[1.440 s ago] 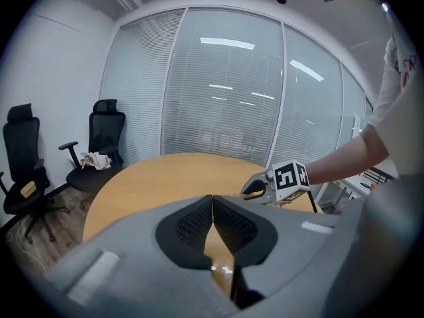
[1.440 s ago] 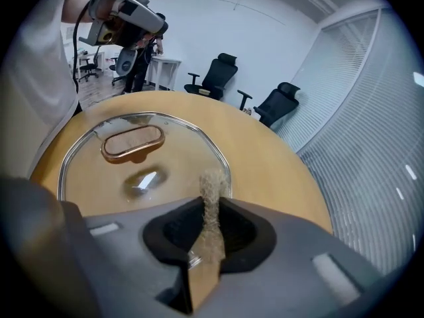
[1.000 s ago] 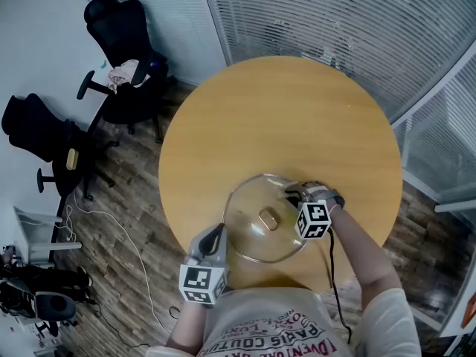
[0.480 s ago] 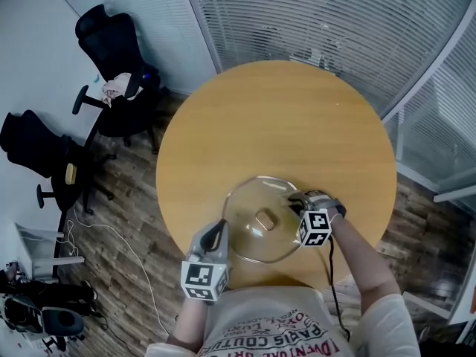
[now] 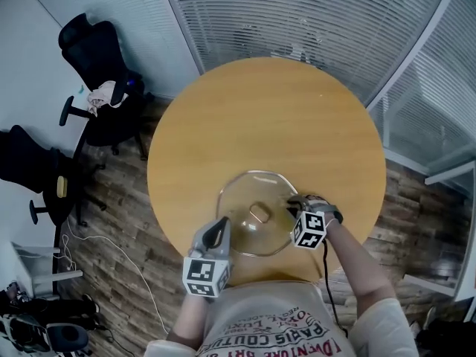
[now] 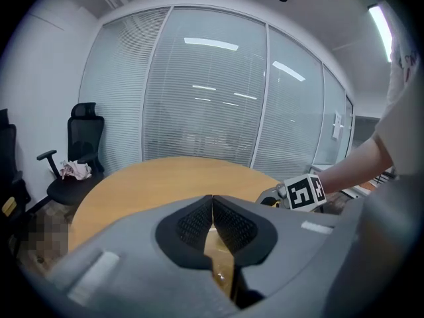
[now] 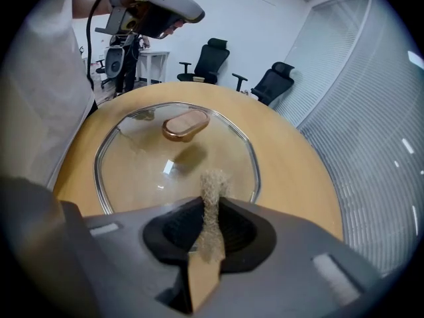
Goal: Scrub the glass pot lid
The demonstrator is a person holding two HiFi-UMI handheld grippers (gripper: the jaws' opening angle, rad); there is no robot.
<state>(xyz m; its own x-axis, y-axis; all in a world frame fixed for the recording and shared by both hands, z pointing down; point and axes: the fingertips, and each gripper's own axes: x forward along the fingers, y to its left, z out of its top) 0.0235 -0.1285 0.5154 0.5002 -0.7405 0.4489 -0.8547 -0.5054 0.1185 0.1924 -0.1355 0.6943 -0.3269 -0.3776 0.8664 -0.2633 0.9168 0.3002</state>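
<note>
On table point(image 5: 260, 110), glass lid point(image 7: 152, 164), right claw point(image 7: 211, 207) pinching scouring pad point(image 7: 212, 185), left claw point(image 6: 212, 207) closed.

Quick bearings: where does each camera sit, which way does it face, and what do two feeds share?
Head view: on the person's head, facing steeply down on the table, lid, forearms, left gripper, right gripper.
Left gripper view: on the left gripper, facing across the table to the blinds; own shut jaws, the right gripper's cube.
Right gripper view: on the right gripper, facing over its scrub pad and the lid toward the chairs; left gripper top-left.
Shared: each gripper view catches the other gripper.
</note>
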